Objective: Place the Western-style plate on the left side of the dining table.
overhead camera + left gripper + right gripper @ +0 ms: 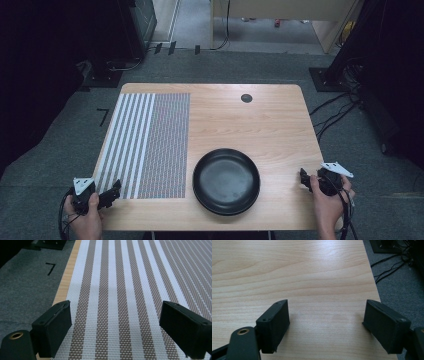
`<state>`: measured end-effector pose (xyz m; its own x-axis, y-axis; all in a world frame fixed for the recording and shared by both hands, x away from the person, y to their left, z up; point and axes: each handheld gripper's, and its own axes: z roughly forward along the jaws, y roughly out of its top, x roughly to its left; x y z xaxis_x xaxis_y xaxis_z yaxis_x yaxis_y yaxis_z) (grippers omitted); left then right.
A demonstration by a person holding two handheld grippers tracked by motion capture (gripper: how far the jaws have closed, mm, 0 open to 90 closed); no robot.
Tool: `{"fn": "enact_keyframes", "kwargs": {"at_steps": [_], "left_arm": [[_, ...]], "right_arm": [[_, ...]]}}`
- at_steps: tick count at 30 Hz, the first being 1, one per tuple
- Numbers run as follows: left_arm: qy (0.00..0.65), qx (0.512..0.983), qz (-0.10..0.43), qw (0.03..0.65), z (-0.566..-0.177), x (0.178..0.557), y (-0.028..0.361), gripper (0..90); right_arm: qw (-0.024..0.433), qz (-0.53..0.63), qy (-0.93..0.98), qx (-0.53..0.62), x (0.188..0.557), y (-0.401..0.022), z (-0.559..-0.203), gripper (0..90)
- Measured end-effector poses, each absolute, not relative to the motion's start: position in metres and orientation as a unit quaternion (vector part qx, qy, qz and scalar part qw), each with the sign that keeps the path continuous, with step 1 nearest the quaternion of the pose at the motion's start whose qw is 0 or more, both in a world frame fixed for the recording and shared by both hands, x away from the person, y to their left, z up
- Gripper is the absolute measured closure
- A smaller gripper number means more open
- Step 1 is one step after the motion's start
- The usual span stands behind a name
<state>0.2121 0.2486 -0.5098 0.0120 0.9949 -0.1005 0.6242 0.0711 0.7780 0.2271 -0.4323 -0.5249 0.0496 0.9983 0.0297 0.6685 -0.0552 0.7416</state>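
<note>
A black round plate [226, 180] lies empty on the wooden table [240, 125], near its front edge. Left of it is a woven placemat [145, 145], striped white and brown on its left half and finely patterned on its right. My left gripper [112, 192] is held at the front left corner, over the placemat's near edge; its jaws stand wide apart with only the placemat [117, 290] between them. My right gripper [303, 178] is at the front right edge, apart from the plate, open over bare wood [312, 277].
A small dark round grommet [246, 98] sits in the table near the far edge. Grey carpet [60, 150] surrounds the table. Cables [335, 110] trail on the floor to the right, and dark stands are at the back left.
</note>
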Motion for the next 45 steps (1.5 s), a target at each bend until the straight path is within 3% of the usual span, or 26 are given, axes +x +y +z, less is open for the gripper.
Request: {"fn": "enact_keyframes", "kwargs": {"at_steps": [7, 30, 45], "left_arm": [[0.637, 0.628, 0.274, 0.354, -0.502, 0.215, 0.237, 9.2], [0.596, 0.658, 0.250, 0.387, -0.469, 0.238, 0.181, 9.2], [0.589, 0.648, 0.234, 0.423, -0.457, 0.256, 0.156, 9.1]], "right_arm": [[0.281, 0.285, 0.627, 0.668, 0.228, -0.432, -0.525, 14.0], [0.284, 0.339, 0.612, 0.656, 0.246, -0.418, -0.480, 15.8], [0.249, 0.400, 0.603, 0.644, 0.250, -0.399, -0.469, 20.7]]}}
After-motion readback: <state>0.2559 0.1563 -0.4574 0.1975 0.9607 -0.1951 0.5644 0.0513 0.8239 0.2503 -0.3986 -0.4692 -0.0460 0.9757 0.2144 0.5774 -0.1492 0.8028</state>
